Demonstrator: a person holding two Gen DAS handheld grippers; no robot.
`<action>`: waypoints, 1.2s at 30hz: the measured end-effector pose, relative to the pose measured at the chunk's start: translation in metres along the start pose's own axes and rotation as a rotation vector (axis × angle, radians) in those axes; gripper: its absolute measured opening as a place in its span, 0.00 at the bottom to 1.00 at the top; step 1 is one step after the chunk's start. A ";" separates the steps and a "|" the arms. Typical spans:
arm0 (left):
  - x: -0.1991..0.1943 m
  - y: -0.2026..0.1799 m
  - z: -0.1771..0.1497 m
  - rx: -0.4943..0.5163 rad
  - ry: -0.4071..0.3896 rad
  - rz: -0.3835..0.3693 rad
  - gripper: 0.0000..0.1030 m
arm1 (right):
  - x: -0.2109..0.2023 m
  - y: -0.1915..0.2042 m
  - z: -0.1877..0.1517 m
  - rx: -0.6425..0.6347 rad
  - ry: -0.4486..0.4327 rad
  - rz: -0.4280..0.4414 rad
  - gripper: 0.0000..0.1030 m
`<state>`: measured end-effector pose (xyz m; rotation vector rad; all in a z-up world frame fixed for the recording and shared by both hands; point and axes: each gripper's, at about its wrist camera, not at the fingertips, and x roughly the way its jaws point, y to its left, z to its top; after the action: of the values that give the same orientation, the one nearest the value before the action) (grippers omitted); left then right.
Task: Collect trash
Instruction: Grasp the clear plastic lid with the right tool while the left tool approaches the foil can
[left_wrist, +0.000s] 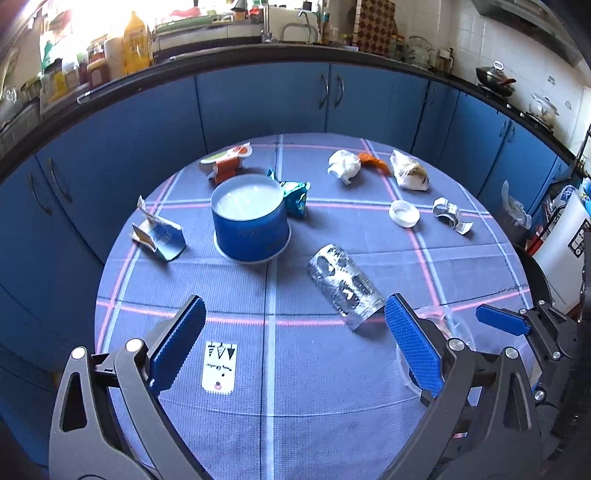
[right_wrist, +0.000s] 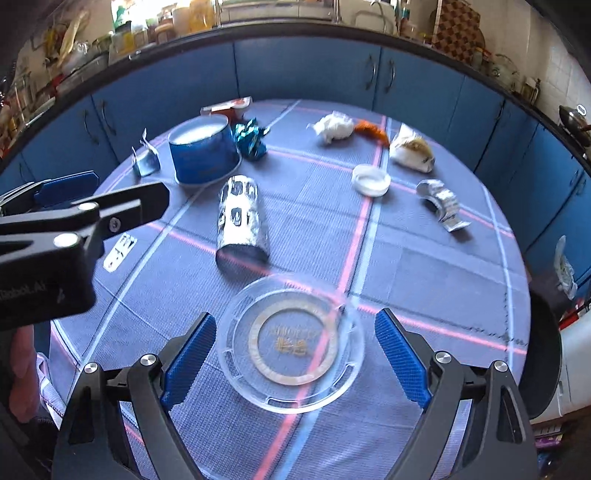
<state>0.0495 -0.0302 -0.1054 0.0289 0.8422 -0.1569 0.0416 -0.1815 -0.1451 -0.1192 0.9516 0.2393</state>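
Blue checked tablecloth (left_wrist: 332, 406) is littered all over, so by the look of it hardly anything is collected. From the blue tub (left_wrist: 249, 225) down to the silver sleeve (left_wrist: 345, 286), clear lid (right_wrist: 290, 345), crumpled tissue (left_wrist: 345, 164) and small white cap (left_wrist: 403, 213), everything lies loose. Left gripper (left_wrist: 295, 341) and right gripper (right_wrist: 295, 358) both gape, holding nothing, the right one straddling the lid.

Blue tub (left_wrist: 250, 218), silver cut-out sleeve (left_wrist: 345, 286), purple tablecloth (left_wrist: 295, 387) with pink-white checks.

A round table (right_wrist: 424, 280) in checked cloth is strewn with trash; a clear lid (right_wrist: 291, 343) lies between the right claw's fingers.
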 end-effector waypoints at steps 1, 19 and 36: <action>0.001 0.001 -0.001 -0.004 0.003 0.000 0.94 | 0.001 0.001 -0.002 0.000 0.007 0.001 0.83; 0.016 0.006 -0.001 -0.013 0.018 0.058 0.94 | 0.004 0.001 -0.009 0.008 0.032 0.047 0.86; 0.028 0.008 0.001 -0.025 0.044 0.057 0.94 | 0.027 0.003 0.001 -0.026 0.051 0.035 0.86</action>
<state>0.0699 -0.0262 -0.1255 0.0332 0.8859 -0.0928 0.0568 -0.1748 -0.1665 -0.1333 1.0023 0.2818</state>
